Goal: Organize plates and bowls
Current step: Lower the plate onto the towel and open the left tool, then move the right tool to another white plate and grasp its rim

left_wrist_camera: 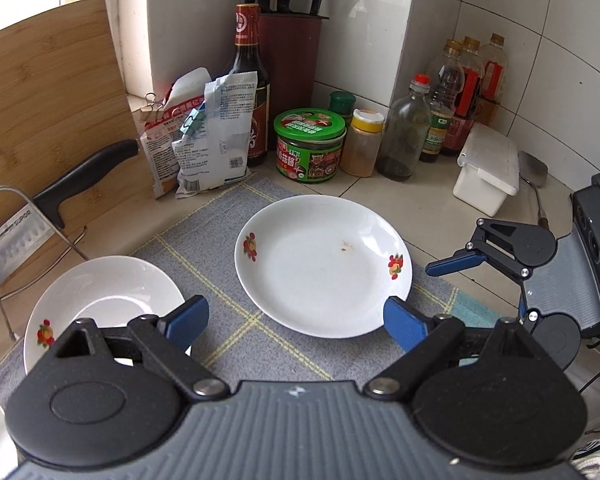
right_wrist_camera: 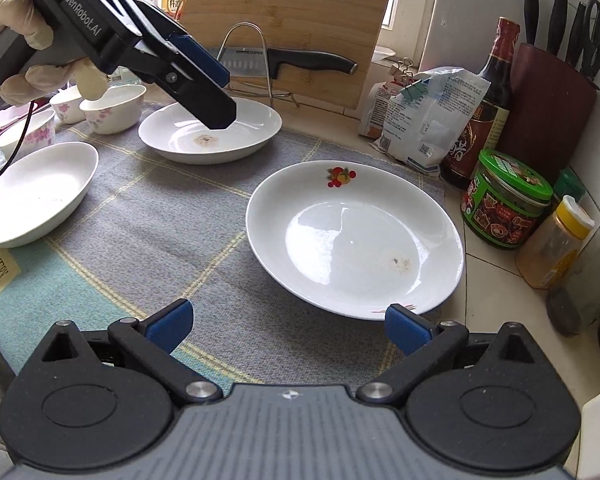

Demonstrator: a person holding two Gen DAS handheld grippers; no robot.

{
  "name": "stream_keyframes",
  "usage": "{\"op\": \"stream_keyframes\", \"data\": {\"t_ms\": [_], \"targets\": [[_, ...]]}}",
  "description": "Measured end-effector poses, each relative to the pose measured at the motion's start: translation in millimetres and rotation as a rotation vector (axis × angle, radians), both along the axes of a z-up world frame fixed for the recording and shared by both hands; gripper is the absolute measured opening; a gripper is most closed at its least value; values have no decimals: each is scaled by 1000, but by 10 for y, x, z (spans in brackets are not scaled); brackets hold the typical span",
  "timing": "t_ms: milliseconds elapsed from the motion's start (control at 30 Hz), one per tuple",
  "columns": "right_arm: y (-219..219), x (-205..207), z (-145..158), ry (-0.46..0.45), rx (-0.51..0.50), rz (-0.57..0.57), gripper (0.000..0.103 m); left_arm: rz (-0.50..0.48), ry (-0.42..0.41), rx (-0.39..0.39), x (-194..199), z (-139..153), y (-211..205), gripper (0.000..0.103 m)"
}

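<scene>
- Left wrist view looks steeply down along its tongs point(left_wrist_camera: 296, 320) toward the tiled corner, close above the worktop point(left_wrist_camera: 380, 188).
- Right wrist view faces the window side.
- Both share the fruit-patterned plate point(left_wrist_camera: 320, 264) point(right_wrist_camera: 352, 236).

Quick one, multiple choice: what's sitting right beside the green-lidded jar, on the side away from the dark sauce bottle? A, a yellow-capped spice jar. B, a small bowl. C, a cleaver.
A: the yellow-capped spice jar stands next to the green-lidded jar, opposite the dark sauce bottle.
</scene>
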State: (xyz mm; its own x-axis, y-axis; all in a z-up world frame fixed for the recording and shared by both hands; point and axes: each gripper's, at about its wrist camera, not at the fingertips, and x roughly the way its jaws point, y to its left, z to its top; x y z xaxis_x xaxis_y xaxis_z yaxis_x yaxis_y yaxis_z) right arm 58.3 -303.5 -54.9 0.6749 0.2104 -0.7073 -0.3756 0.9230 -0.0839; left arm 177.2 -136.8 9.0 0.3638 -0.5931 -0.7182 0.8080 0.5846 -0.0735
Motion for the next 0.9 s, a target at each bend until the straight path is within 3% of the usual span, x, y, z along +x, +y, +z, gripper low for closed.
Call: {"op": "stream_keyframes", "data": {"t_ms": [467,767,900], "targets": [[426,-155,-9,-15,47,67,103,195,22,7,-655,-212,668,94],[990,-269,-70,-11,73,66,103,255,79,11,-879,-456,1216,94],[1266,-291,-129,11,88,70,103,262,64,19,-961,-445,1459,94]]}}
